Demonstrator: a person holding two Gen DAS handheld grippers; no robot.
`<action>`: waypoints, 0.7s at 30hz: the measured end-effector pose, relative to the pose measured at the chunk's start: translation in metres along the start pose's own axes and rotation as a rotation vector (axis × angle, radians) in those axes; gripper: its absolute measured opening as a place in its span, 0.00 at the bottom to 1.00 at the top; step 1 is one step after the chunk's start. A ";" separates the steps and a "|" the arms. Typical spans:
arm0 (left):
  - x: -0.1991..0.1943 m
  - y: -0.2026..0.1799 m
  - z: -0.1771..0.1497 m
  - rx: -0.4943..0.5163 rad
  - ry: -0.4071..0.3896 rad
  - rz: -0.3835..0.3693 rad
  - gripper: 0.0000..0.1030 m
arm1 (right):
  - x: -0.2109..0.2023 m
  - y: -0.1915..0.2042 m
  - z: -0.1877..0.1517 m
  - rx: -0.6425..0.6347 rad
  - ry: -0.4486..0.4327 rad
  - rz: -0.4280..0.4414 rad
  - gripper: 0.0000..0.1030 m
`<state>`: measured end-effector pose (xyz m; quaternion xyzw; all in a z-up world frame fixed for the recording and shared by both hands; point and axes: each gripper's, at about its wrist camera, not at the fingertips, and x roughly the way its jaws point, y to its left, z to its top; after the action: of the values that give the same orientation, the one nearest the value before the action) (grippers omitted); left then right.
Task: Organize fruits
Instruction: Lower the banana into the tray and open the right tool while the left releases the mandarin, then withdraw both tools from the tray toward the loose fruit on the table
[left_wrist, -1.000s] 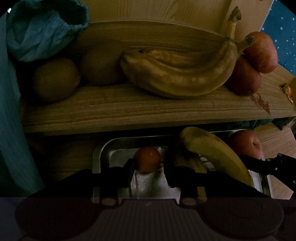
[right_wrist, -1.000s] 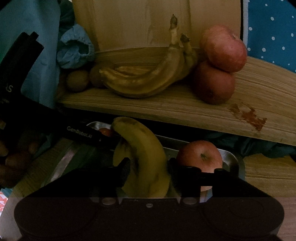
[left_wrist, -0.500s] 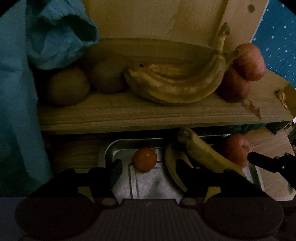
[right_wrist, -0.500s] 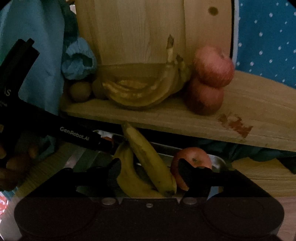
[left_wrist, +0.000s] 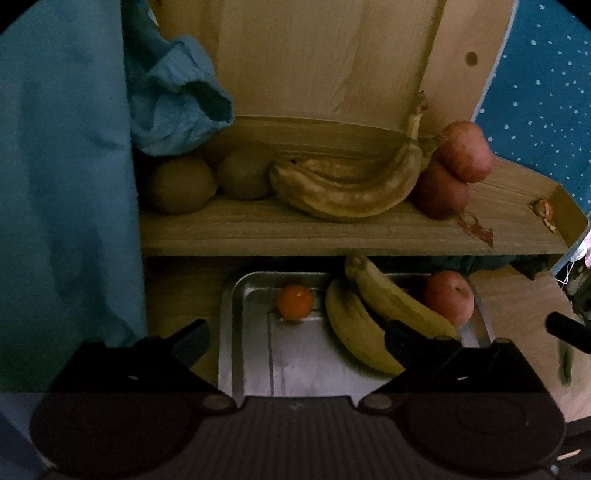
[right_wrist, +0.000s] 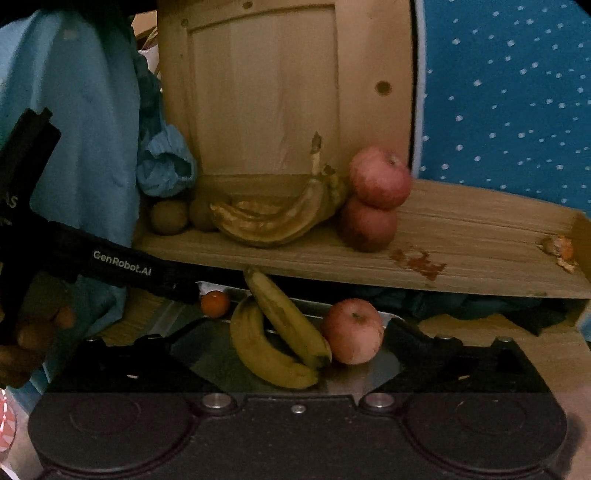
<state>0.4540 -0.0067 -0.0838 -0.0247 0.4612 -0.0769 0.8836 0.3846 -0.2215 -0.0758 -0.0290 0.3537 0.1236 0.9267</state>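
Metal, shiny and shallow, the rectangular tray (left_wrist: 236, 332) lies under the left gripper (left_wrist: 295, 332) in the left wrist view, on the wooden bench (left_wrist: 177, 288) below a wooden shelf (left_wrist: 332, 236). The fingers (left_wrist: 188, 336) of this gripper stand wide apart and hold nothing. Between them, a little ahead, sits the small round orange fruit (left_wrist: 295, 302), near the far wall of the tray. Two yellow bananas (left_wrist: 365, 321) lie to its right, with their long axis going from far-left to near-right, and the right finger covers their near end. A red apple (left_wrist: 448, 297) rests behind the bananas, at the right rim. On the shelf are two brown kiwis (left_wrist: 207, 181), a brown overripe banana bunch (left_wrist: 343, 188) and two stacked red apples (left_wrist: 452, 173).

In the right wrist view, the right gripper (right_wrist: 280, 343) is also open wide and empty. The bananas (right_wrist: 280, 336) lie directly between its fingers, their stem end pointing away toward the shelf, so the long axis runs almost along the fingers and not across them. The apple (right_wrist: 352, 332) touches the bananas on the right, just inside the right finger. The orange fruit (right_wrist: 215, 303) is further left, beside the tip of the left gripper.

I judge that the left gripper is nearer to the orange fruit, and the right one to the bananas and apple.
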 end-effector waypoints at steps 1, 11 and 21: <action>-0.003 -0.001 -0.003 0.004 -0.002 0.003 1.00 | -0.006 0.001 -0.003 0.005 -0.003 -0.006 0.99; -0.046 -0.004 -0.036 -0.003 -0.041 0.019 1.00 | -0.053 0.000 -0.021 0.007 -0.042 -0.022 0.99; -0.091 -0.010 -0.081 -0.031 -0.055 0.068 1.00 | -0.109 0.012 -0.048 -0.001 -0.032 -0.004 0.99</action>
<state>0.3356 0.0002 -0.0549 -0.0251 0.4383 -0.0390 0.8976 0.2717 -0.2395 -0.0390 -0.0281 0.3386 0.1225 0.9325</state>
